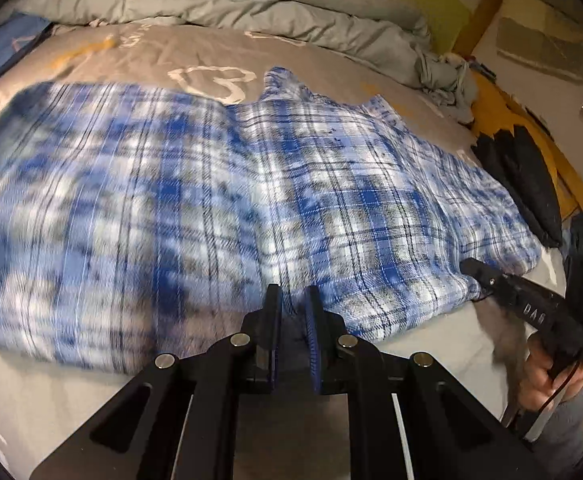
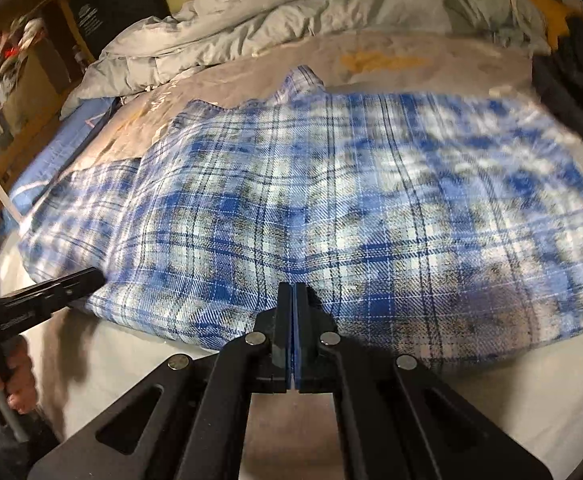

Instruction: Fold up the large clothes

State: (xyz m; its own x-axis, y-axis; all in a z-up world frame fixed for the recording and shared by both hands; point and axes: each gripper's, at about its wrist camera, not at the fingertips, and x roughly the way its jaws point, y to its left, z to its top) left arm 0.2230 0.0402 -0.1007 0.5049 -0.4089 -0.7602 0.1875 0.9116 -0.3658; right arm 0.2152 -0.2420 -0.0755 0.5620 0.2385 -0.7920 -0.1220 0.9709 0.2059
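A large blue and white plaid shirt [image 1: 251,184] lies spread across the bed [image 1: 31,392], collar toward the far side; part of it is motion-blurred. My left gripper [image 1: 293,294] sits at the shirt's near hem, its jaws nearly together with fabric bunched between them. Seen from the right wrist, the left gripper [image 2: 95,276] meets the shirt [image 2: 311,200] at its near left edge. My right gripper [image 2: 293,288] is shut on the near hem, and wrinkles run toward its tips. In the left wrist view the right gripper [image 1: 467,266] bites the shirt's near right corner.
A rumpled grey duvet [image 1: 251,4] is piled along the far side of the bed. Dark cushions [image 1: 519,172] lie off the right edge and a blue cloth [image 2: 71,136] at the left. A cluttered wooden shelf [image 2: 19,60] stands far left. A person's hand [image 1: 543,380] grips the right handle.
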